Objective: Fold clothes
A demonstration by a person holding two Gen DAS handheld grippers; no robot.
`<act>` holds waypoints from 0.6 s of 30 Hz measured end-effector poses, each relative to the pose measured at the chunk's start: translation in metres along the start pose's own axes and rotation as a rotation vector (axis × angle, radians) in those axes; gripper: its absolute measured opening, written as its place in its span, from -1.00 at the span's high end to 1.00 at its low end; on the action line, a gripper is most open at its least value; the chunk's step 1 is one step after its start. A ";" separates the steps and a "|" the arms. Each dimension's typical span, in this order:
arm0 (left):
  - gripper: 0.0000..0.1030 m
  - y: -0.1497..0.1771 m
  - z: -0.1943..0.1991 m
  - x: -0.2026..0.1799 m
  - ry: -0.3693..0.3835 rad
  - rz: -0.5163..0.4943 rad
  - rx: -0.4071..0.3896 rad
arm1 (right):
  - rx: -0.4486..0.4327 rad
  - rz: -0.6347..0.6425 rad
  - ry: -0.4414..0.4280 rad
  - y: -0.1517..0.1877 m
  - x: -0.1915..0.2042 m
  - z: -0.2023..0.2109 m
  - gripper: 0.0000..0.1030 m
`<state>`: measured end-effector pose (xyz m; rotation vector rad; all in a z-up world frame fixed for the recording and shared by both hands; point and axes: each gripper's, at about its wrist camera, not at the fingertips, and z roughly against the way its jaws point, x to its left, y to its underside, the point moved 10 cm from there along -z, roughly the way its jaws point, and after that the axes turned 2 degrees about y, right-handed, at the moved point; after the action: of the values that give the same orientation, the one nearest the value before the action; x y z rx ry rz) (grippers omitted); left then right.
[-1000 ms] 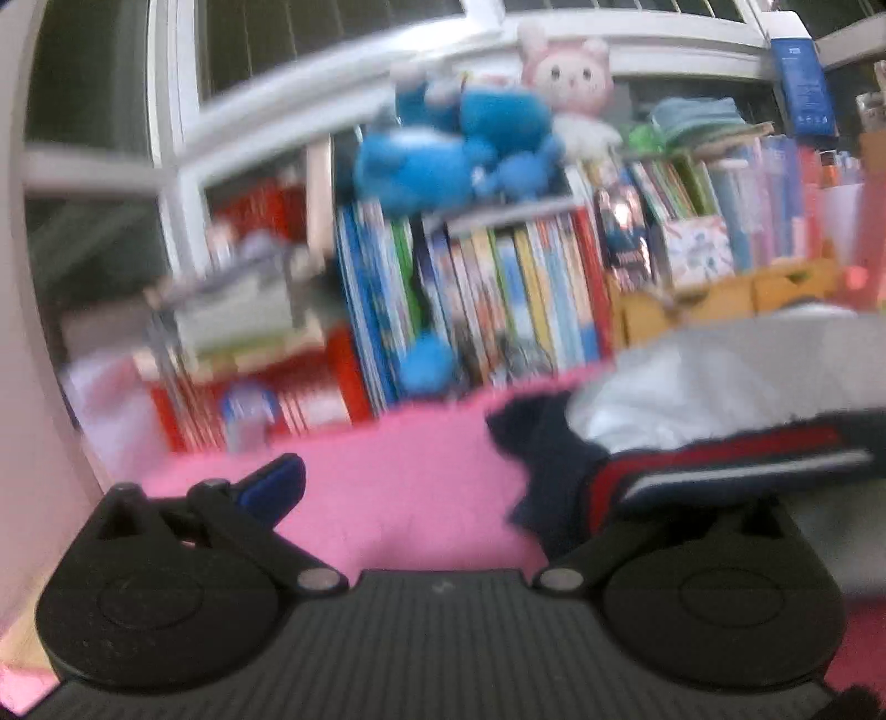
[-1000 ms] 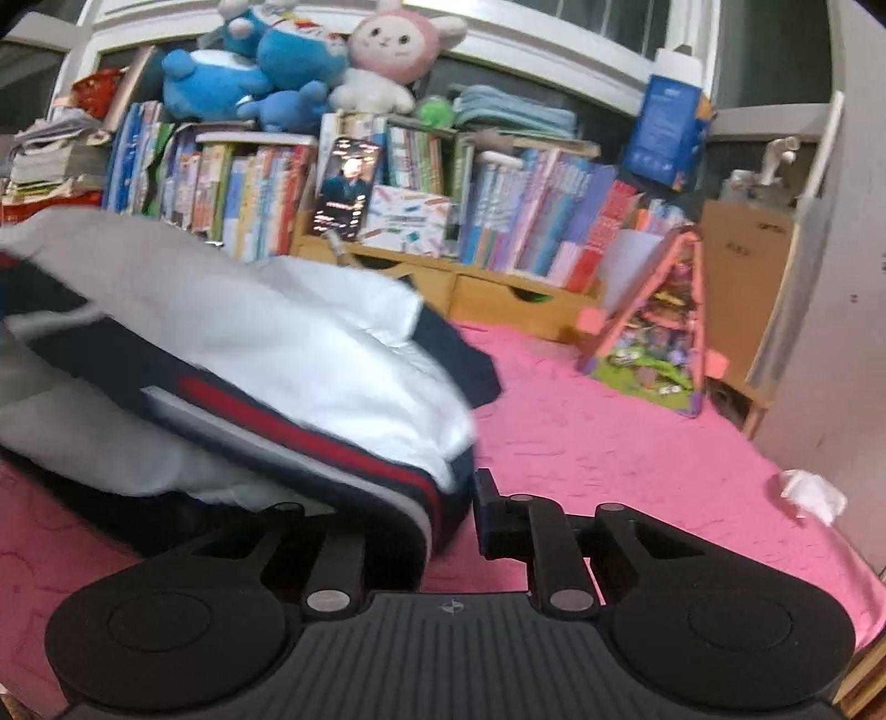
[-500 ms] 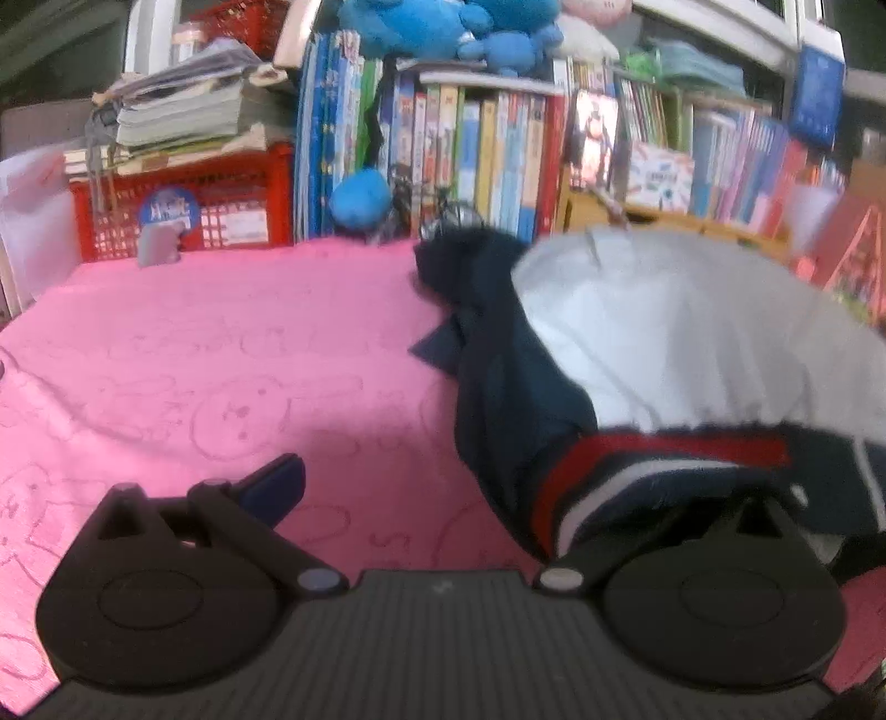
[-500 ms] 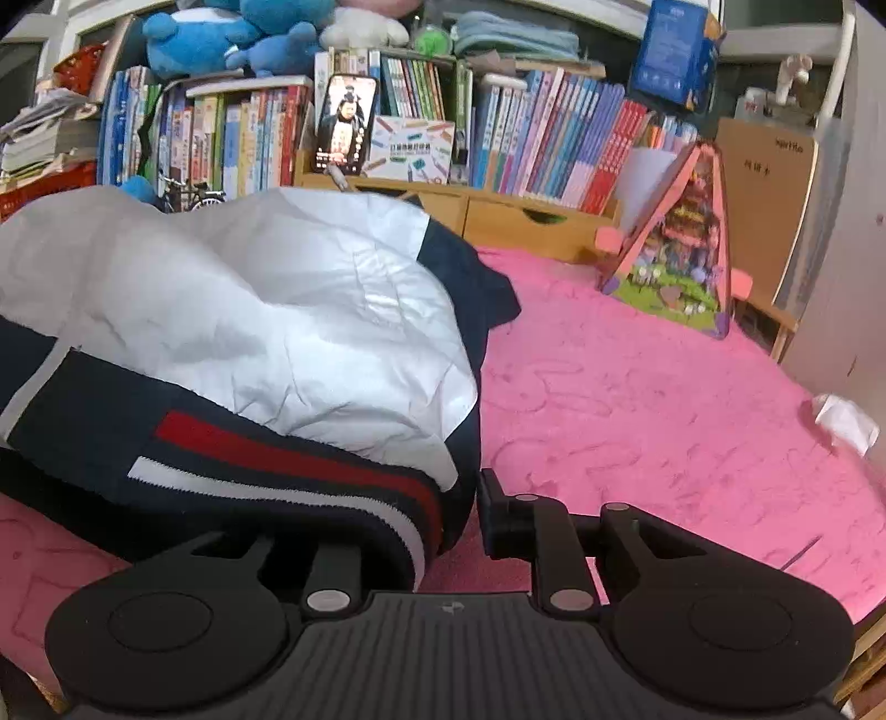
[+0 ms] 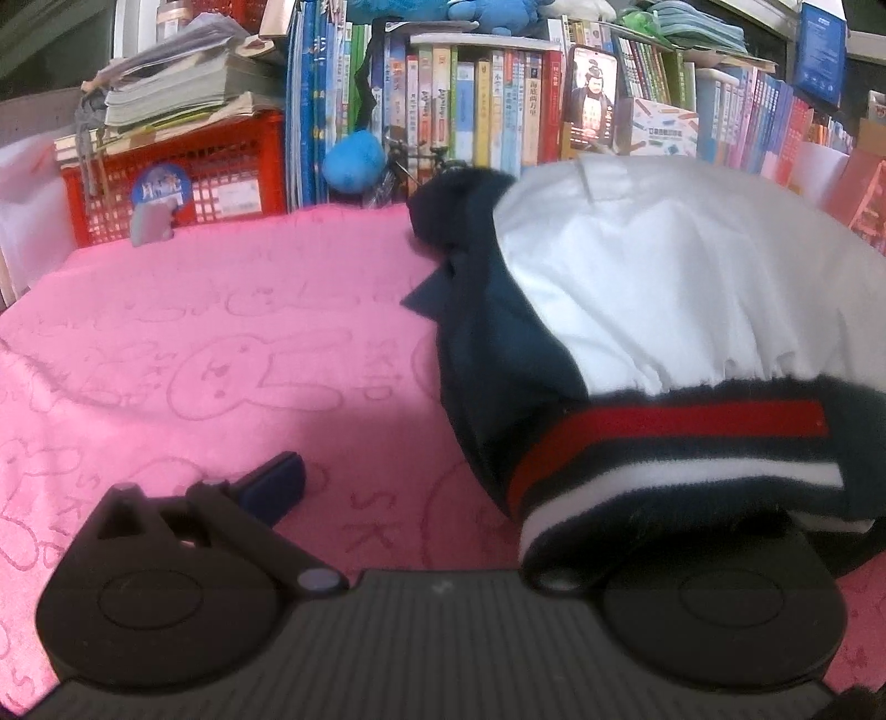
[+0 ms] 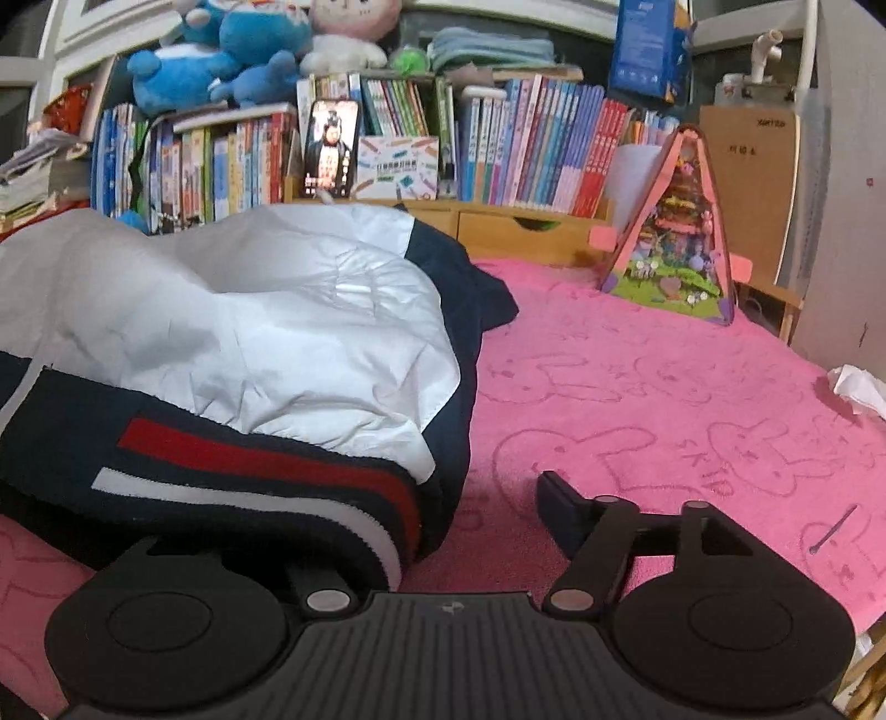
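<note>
A navy and white jacket (image 5: 637,310) with a red and white striped hem lies bunched on the pink blanket (image 5: 194,343). In the left wrist view its hem drapes over my right finger; my left gripper (image 5: 443,498) stands wide open, its left finger (image 5: 277,482) clear of the cloth. In the right wrist view the jacket (image 6: 266,332) lies at the left, its hem over my left finger. My right gripper (image 6: 443,498) is open, with its right finger (image 6: 565,509) bare above the blanket (image 6: 664,399).
A shelf of books (image 6: 498,149) and plush toys (image 6: 232,50) lines the far edge. A red crate (image 5: 183,177) with stacked books stands far left. A triangular toy house (image 6: 675,232) stands far right, and a white tissue (image 6: 858,387) lies at the right edge.
Both grippers have come down and tilted toward the blanket with the jacket hem. The right gripper's fingers have spread apart; the jacket has settled lower on the blanket.
</note>
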<state>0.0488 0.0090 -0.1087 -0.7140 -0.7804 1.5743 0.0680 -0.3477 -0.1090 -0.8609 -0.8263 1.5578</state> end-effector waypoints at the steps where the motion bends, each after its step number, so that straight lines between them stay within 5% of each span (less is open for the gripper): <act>1: -1.00 0.000 0.000 0.000 0.000 -0.002 0.000 | -0.012 0.005 0.008 0.000 0.000 0.000 -0.51; 6: -1.00 -0.001 -0.002 0.001 -0.004 -0.007 0.004 | -0.041 0.039 -0.005 -0.001 0.006 0.001 -0.52; 18: -1.00 -0.002 -0.004 0.003 0.000 -0.001 0.006 | 0.052 -0.074 -0.016 -0.003 0.007 -0.014 -0.70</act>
<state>0.0526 0.0124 -0.1093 -0.7096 -0.7754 1.5753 0.0810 -0.3391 -0.1137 -0.7732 -0.8164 1.5164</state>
